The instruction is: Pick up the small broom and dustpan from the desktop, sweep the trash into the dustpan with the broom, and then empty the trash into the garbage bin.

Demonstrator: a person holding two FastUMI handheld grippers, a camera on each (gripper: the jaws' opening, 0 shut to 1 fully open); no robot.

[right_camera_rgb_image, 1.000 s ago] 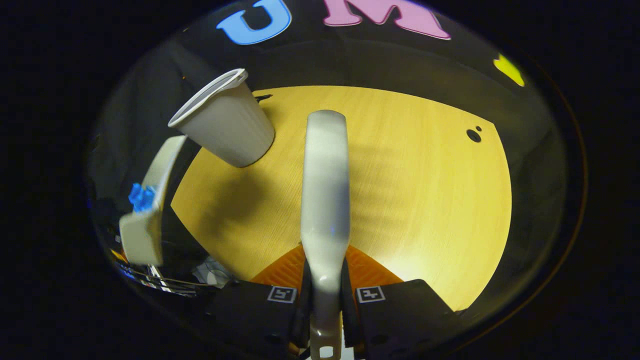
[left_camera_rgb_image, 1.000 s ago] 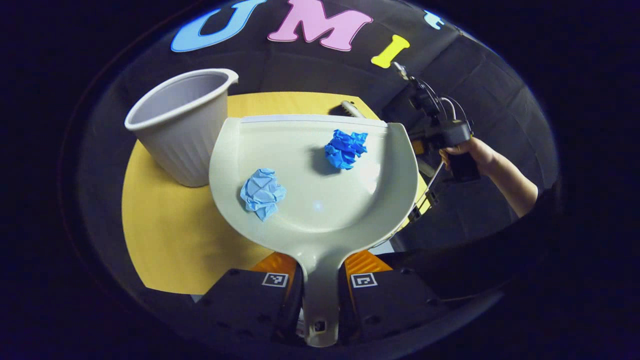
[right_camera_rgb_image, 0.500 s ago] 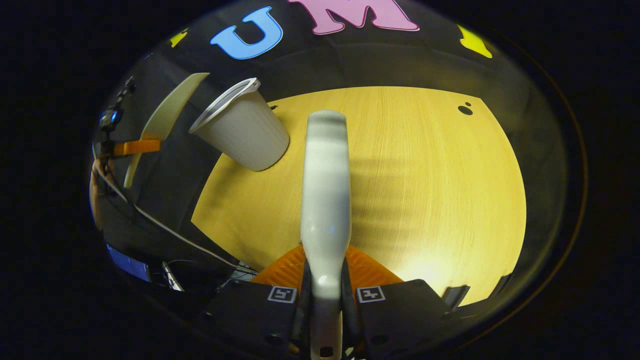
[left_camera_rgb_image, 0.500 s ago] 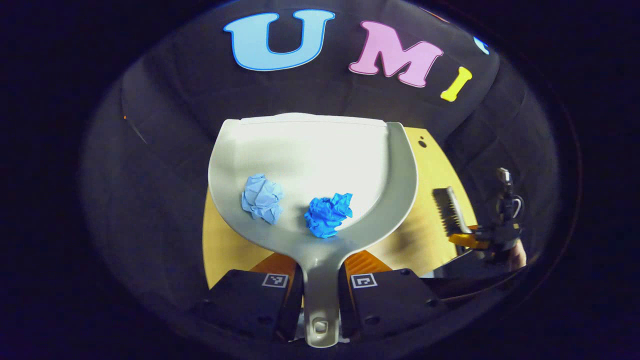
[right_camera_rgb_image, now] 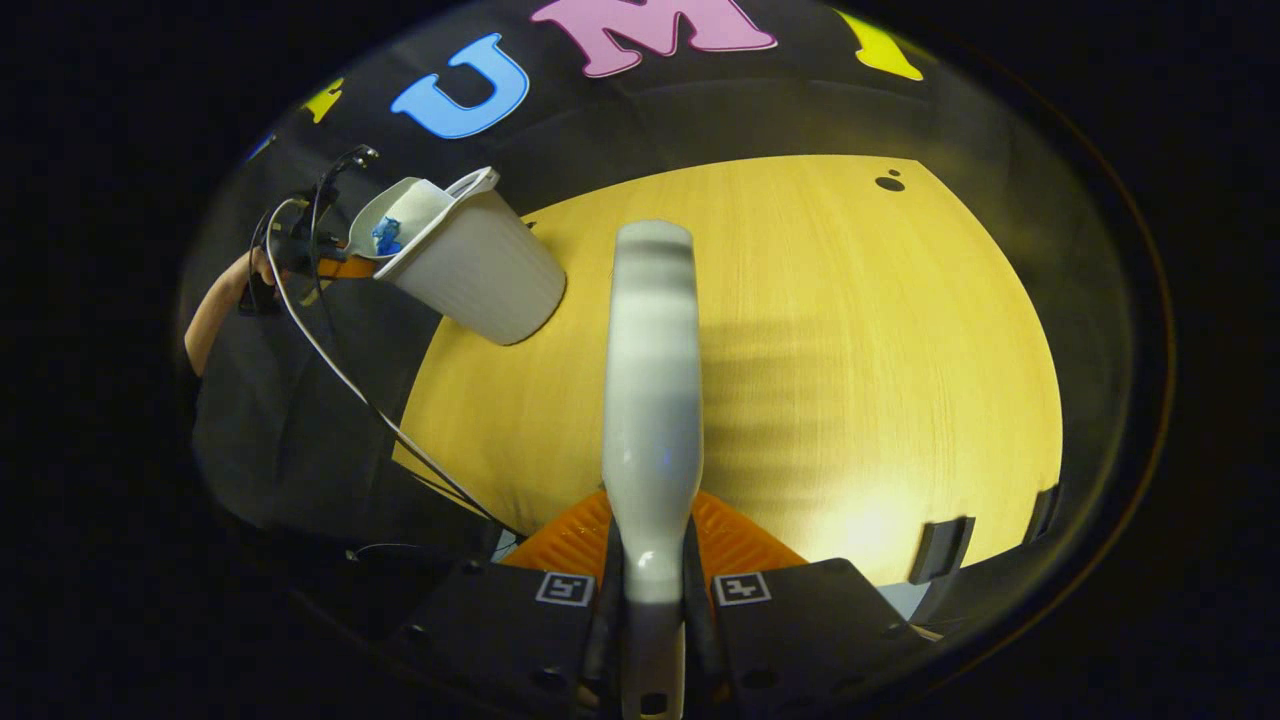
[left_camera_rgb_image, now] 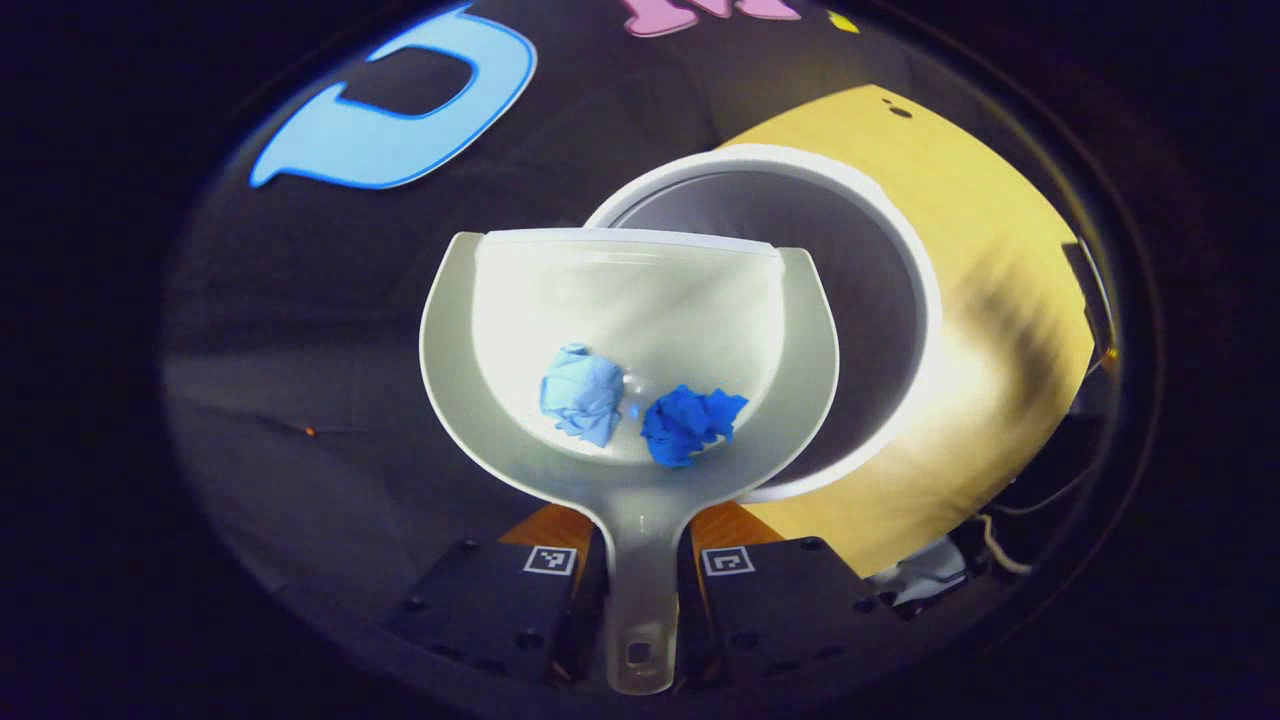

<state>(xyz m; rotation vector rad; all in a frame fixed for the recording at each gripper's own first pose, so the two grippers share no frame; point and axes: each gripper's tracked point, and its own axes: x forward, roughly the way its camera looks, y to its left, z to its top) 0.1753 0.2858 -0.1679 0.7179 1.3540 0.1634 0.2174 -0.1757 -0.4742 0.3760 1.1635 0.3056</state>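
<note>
My left gripper (left_camera_rgb_image: 640, 560) is shut on the handle of the pale dustpan (left_camera_rgb_image: 640, 300), held above the open mouth of the white garbage bin (left_camera_rgb_image: 880, 290). Two crumpled paper balls lie low in the pan near the handle: a light blue one (left_camera_rgb_image: 582, 392) and a dark blue one (left_camera_rgb_image: 688, 424). In the right gripper view, my right gripper (right_camera_rgb_image: 650, 590) is shut on the broom handle (right_camera_rgb_image: 650, 380), which points out over the yellow desktop (right_camera_rgb_image: 850, 350). Far left there, the dustpan (right_camera_rgb_image: 395, 222) tilts at the rim of the bin (right_camera_rgb_image: 480, 270), held by the other gripper (right_camera_rgb_image: 300, 240).
The bin stands at the desktop's far left corner, next to the table edge. A cable (right_camera_rgb_image: 340, 370) hangs down from the hand-held gripper beside the desk. A small dark hole (right_camera_rgb_image: 888, 182) marks the far side of the desktop.
The dustpan has swung from the booth wall to over the bin's mouth, and the paper balls have slid closer to the handle. The broom stays held over the desk.
</note>
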